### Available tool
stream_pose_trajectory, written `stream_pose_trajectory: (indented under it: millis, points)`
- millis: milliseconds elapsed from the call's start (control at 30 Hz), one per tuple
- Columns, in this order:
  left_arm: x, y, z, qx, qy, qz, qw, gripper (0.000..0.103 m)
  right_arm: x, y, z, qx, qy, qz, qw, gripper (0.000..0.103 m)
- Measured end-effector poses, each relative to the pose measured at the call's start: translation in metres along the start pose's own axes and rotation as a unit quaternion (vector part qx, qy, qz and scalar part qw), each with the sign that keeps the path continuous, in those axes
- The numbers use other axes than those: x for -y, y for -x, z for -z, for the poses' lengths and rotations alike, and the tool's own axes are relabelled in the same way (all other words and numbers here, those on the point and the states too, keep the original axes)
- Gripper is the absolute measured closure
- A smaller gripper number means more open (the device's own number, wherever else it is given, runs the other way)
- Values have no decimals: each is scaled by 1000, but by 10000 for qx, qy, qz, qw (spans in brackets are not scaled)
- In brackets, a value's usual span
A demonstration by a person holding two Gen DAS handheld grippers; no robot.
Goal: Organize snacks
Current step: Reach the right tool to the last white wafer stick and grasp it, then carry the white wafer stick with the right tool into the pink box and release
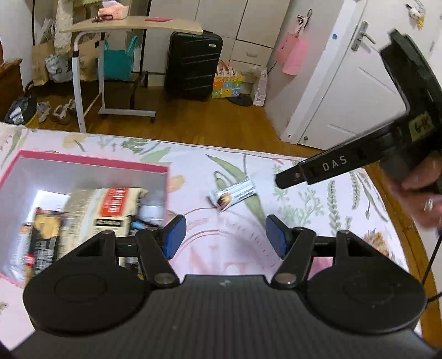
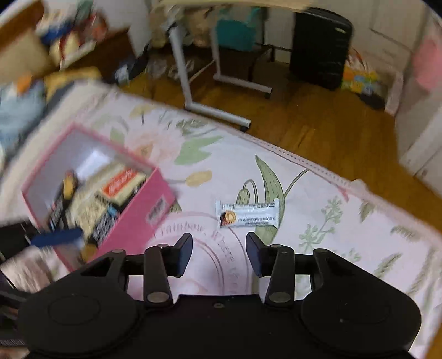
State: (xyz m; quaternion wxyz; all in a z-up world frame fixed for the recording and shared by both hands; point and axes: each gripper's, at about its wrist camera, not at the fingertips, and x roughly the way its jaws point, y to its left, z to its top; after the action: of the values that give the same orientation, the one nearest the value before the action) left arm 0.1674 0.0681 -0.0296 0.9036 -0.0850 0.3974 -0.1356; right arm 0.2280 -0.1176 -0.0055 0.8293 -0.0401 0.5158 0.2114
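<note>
Blue-padded, the left claw (image 1: 226, 236) stands apart with nothing between its pads, above a floral bedsheet (image 1: 317, 198). Beyond it lies a silver snack bar (image 1: 233, 194) alone on the sheet, to the right of a pink box (image 1: 91, 161) already filled with snack packets. From the right wrist view, the right claw (image 2: 219, 254) is likewise apart and empty, just short of the snack bar (image 2: 248, 213), with the pink box (image 2: 138, 218) to its left.

Wood floor (image 1: 221, 121); white door (image 1: 345, 82) at right w/ metal handle; black suitcase (image 1: 193, 66) by white cabinets (image 1: 243, 30); rolling side table (image 1: 129, 24) at left.
</note>
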Motion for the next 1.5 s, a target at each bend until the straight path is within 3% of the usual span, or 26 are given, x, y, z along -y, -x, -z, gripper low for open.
stream_pose_trajectory:
  millis: [233, 533, 700, 867, 933, 1033, 1067, 1133, 1200, 1300, 1500]
  points:
    - [32, -68, -12, 14, 150, -50, 9999, 40, 73, -41, 14, 287, -1103, -285, 9931, 53]
    - [31, -155, 2, 220, 390, -530, 9976, 40, 110, -90, 20, 823, -1159, -903, 9857, 53]
    - [17, -188, 8, 290, 884, -972, 9909, 39, 118, -126, 18, 721, -1318, -1039, 9832, 53]
    - [4, -203, 10, 275, 1021, -857, 9907, 35, 112, -143, 13, 608, -1150, -1022, 9862, 47]
    - [1, -211, 10, 137, 1035, -644, 9924, 35, 111, -151, 12, 560, -1175, -964, 9868, 39]
    - [3, -219, 11, -36, 1056, -442, 9934, 35, 112, -164, 10, 374, -1309, -885, 9867, 38]
    - [5, -220, 12, 13, 1020, -456, 9937, 35, 113, -165, 11, 381, -1368, -902, 9857, 39]
    - [9, -223, 13, 71, 902, -414, 9950, 37, 110, -165, 11, 411, -1313, -1017, 9853, 53]
    - [12, -225, 14, 13, 804, -380, 9960, 37, 103, -162, 11, 379, -1116, -959, 9884, 56]
    - [13, -220, 16, -35, 751, -284, 9968, 37, 95, -156, 15, 261, -873, -931, 9915, 58]
    - [13, -200, 27, -228, 797, -22, 9966, 37, 88, -139, 38, 68, -982, -1015, 9900, 59]
